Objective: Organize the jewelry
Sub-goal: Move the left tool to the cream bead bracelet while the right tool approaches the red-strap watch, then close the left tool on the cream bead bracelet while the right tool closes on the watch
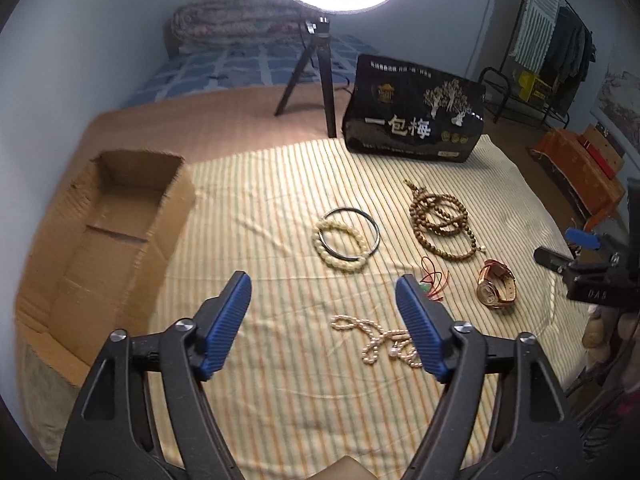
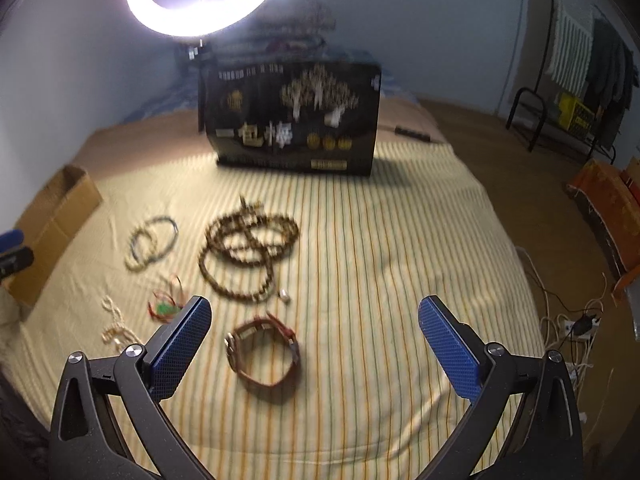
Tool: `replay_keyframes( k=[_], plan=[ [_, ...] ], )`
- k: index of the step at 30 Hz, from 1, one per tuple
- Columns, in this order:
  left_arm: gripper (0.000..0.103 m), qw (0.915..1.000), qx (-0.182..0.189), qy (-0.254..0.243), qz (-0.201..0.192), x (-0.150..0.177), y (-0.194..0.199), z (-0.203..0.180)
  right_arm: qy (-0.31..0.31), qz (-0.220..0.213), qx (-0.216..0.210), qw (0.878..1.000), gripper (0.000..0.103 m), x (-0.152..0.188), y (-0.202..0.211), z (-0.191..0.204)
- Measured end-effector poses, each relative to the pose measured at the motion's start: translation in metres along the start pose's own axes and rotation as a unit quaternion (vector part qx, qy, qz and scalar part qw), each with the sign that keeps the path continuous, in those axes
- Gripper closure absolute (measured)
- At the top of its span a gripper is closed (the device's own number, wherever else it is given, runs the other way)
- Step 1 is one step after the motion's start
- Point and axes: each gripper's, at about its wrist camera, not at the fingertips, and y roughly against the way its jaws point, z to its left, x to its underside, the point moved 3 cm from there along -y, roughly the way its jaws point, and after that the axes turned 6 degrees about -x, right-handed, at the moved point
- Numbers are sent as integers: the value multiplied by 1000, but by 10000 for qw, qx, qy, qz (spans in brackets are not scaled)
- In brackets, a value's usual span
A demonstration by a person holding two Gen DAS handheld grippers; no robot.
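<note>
Far left sat the open corrugated cardboard box [image 1: 112, 216], flaps up, near end cut off. Your left gripper [image 1: 324, 300] was spread, ribbed blue pads bare, hanging over the striped cloth [image 1: 260, 208]; its right finger hid part of the pearl strand [image 1: 372, 338]. Farther out: pale bead bracelet [image 1: 340, 246] overlapping a thin dark metal hoop [image 1: 370, 226], then coiled brown wooden beads [image 1: 444, 220]; near these a red cord with green charm [image 1: 434, 280], half hidden. Leather-strap watch [image 2: 262, 356] lay between your right gripper's [image 2: 314, 320] wide-open fingers, untouched. Right view blurred.
</note>
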Motion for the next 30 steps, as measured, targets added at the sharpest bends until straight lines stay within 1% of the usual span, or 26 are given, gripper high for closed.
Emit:
replay_keyframes(
  k=[4,9,11,13,15,17,18,20,21,23,24,26,30],
  plan=[
    [28,9994,193,-65,273,2,-21,-13,-114,264,-170,9994,0,8,-12,-4],
    [28,9988,257,-116,411,-3,-40,-27,-194,444,-294,9984,0,13,-19,-6],
    [28,9984,291,-39,489,-7,-50,-28,-199,480,-333,9981,0,13,-20,-6],
    [35,9978,282,64,600,-11,-61,-25,-234,543,-356,9976,1,15,-23,-8],
    [47,9965,269,220,755,-14,-72,-18,-267,643,-330,9970,8,17,-26,-10],
    [50,9950,258,398,884,-17,-84,-10,-336,735,-313,9962,15,19,-29,-14],
    [55,9942,242,481,934,-18,-89,-6,-401,782,-320,9956,16,20,-31,-15],
    [59,9922,259,624,1050,-19,-100,1,-549,845,-386,9942,20,21,-34,-19],
    [63,9912,272,687,1103,-20,-105,5,-597,867,-415,9936,21,21,-35,-20],
    [67,9891,303,816,1187,-20,-113,11,-696,912,-466,9923,23,20,-36,-21],
    [68,9878,336,888,1233,-20,-116,14,-719,922,-471,9920,24,20,-37,-21],
    [69,9856,405,1004,1303,-21,-121,19,-772,977,-487,9910,36,20,-39,-22],
    [74,9826,475,1125,1403,-22,-129,22,-909,1049,-564,9887,36,21,-43,-24]
  ],
)
